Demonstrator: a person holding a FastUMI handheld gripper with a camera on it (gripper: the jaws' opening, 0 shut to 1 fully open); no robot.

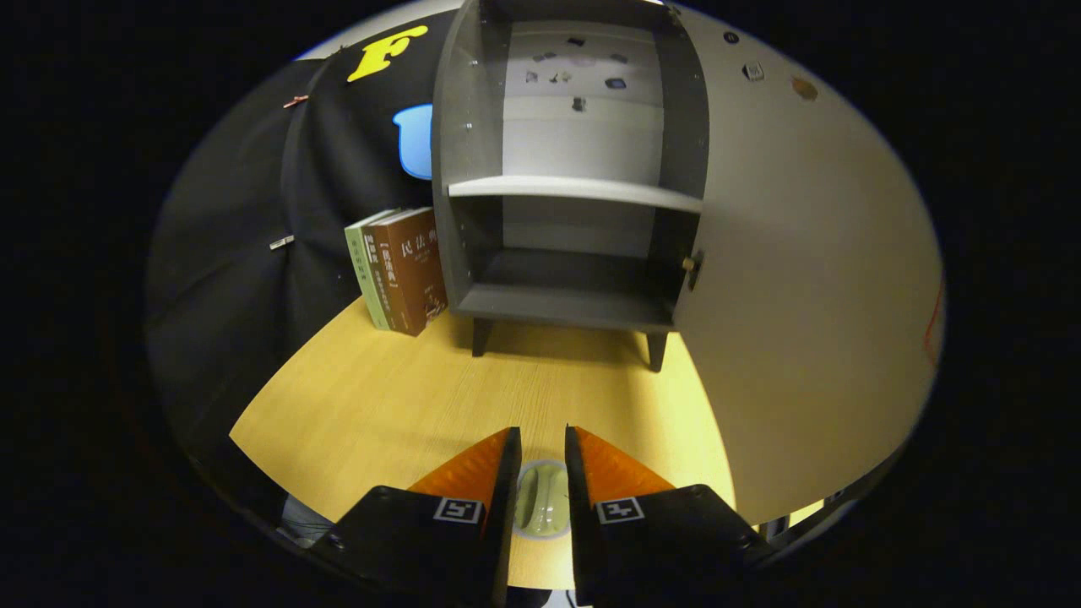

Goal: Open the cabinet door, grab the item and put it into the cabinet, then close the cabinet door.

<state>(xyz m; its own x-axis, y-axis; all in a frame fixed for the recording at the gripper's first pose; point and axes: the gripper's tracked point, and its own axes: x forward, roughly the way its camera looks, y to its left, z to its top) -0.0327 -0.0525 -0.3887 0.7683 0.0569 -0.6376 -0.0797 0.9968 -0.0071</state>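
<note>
The grey cabinet (473, 152) stands on short legs at the back of the yellow wooden table (405, 397). Its door (811, 287) is swung wide open to the right, showing a pale inner face. Inside are a white middle shelf (574, 189) and a dark lower compartment (566, 291), both bare. My gripper (540, 432) hovers over the table's near part, well short of the cabinet. Its fingers stand close together, shut on a small pale green item (540, 498) that sits between them behind the tips.
A few books (404, 268) stand upright against the cabinet's left side. A small brass fitting (689, 264) sits at the door's hinge edge. The open door blocks the right side of the table. Bare tabletop lies between my fingers and the cabinet.
</note>
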